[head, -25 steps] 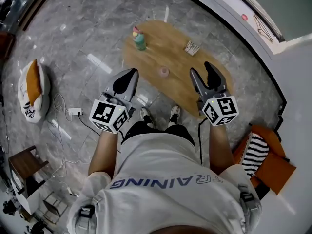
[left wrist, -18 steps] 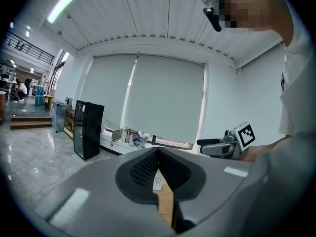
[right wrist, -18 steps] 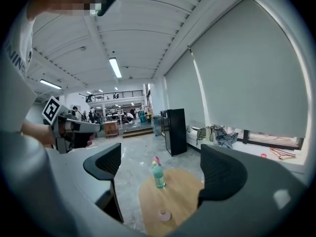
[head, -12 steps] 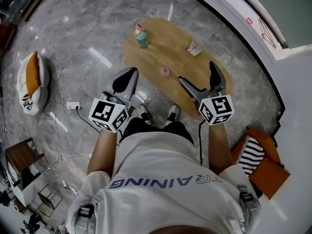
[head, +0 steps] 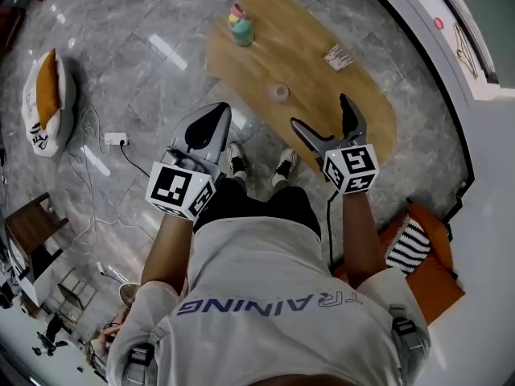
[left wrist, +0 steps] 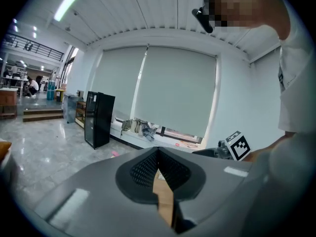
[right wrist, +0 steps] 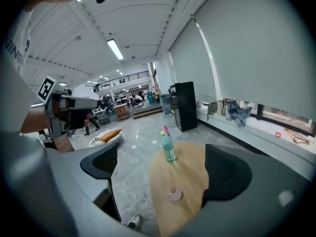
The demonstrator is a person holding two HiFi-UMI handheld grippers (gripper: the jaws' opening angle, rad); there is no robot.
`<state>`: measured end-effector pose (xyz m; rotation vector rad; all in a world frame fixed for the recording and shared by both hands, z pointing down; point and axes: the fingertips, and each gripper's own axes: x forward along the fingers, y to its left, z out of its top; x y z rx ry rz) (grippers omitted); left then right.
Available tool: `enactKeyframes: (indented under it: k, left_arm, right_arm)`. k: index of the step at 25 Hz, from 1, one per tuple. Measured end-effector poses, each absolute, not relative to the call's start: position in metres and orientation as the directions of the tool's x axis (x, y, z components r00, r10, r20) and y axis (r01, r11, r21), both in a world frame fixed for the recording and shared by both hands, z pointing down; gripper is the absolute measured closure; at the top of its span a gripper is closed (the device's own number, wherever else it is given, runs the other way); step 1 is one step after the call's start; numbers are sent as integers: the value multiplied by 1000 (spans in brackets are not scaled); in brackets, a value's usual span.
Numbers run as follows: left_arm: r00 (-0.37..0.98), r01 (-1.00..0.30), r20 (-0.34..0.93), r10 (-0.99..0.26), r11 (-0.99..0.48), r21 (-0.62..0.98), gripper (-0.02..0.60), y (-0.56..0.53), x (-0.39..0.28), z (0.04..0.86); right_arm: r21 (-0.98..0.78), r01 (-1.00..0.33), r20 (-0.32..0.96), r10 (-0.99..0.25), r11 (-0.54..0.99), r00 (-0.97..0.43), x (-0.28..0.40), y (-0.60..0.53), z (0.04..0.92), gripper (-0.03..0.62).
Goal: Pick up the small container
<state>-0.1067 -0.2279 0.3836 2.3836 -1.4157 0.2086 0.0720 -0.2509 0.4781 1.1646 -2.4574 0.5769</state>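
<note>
The small pink container (head: 278, 92) stands near the middle of the oval wooden table (head: 366, 103). In the right gripper view the container (right wrist: 175, 194) lies ahead and low between my spread jaws, well short of the pads. My right gripper (head: 321, 112) hovers over the table's near edge, open and empty, and it shows the same way in its own view (right wrist: 160, 158). My left gripper (head: 211, 124) is off the table's left side over the floor, jaws shut with nothing in them (left wrist: 158, 151).
A green bottle with a pink top (head: 241, 29) stands at the table's far end, also visible in the right gripper view (right wrist: 169, 147). A small patterned box (head: 339, 56) lies at the far right. The person's shoes (head: 283, 162) are under the near edge. An orange cushion (head: 47, 103) lies on the floor at left.
The right gripper's jaws have spread from nearly closed to wide open. The table sits higher in the head view. The left gripper stays shut.
</note>
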Motion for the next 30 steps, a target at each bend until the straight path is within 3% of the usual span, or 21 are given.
enactKeyframes:
  k: [14,30]
  left_arm:
    - [436,-897,396,-808,-354,264,581,-257,-113,521]
    - [418,-904,497,-760,-292,313,581,-246,-134,658]
  right_arm:
    - [-223,-772,615,-529,595,-585,34,-285,700,37]
    - [-155,-789,688,-508,594,-518,2,-312,887,59]
